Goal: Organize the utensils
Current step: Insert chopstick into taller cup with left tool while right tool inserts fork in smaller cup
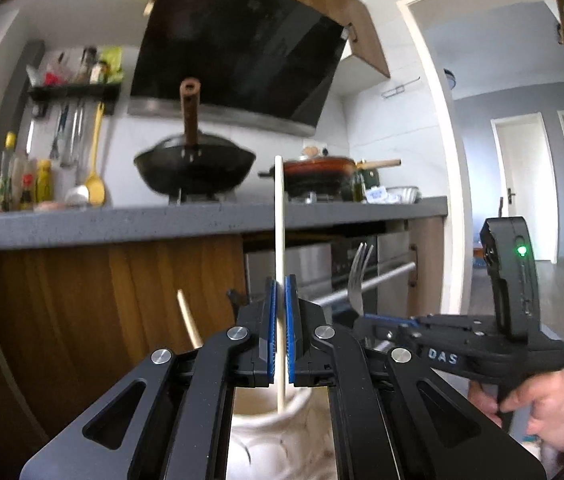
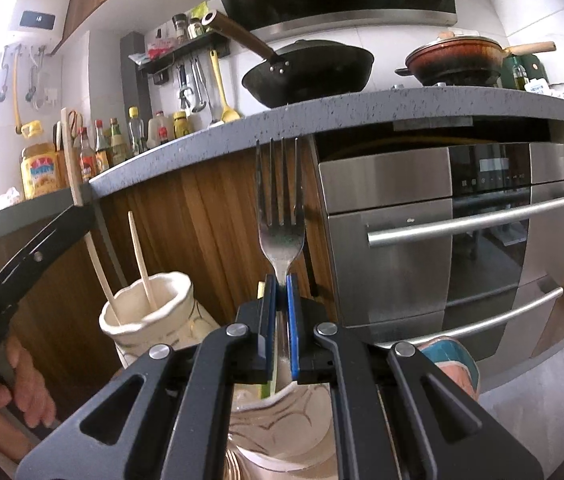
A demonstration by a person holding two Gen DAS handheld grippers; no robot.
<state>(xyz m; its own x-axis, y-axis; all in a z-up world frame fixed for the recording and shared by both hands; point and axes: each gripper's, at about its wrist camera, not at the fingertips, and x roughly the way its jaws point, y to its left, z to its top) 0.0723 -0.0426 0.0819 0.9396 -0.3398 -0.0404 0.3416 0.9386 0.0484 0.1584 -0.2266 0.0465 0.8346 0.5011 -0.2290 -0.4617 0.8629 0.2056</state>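
The left gripper [image 1: 280, 320] had its fingers shut on a thin pale chopstick [image 1: 279, 216], upright above a cream cup [image 2: 148, 312] at 6 o'clock. It should go straight down, slowly. The right gripper [image 2: 280, 316] pinched a shiny fork [image 2: 280, 208], prongs at 12 o'clock, over another cup [image 2: 282, 420].

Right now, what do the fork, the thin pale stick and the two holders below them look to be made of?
Four-tined shiny grey fork: probably polished steel, it mirrors the room. Thin pale straight stick: matte, likely wood or bamboo. Cream wavy-rimmed holder and white line-patterned holder: glossy glaze suggests ceramic.
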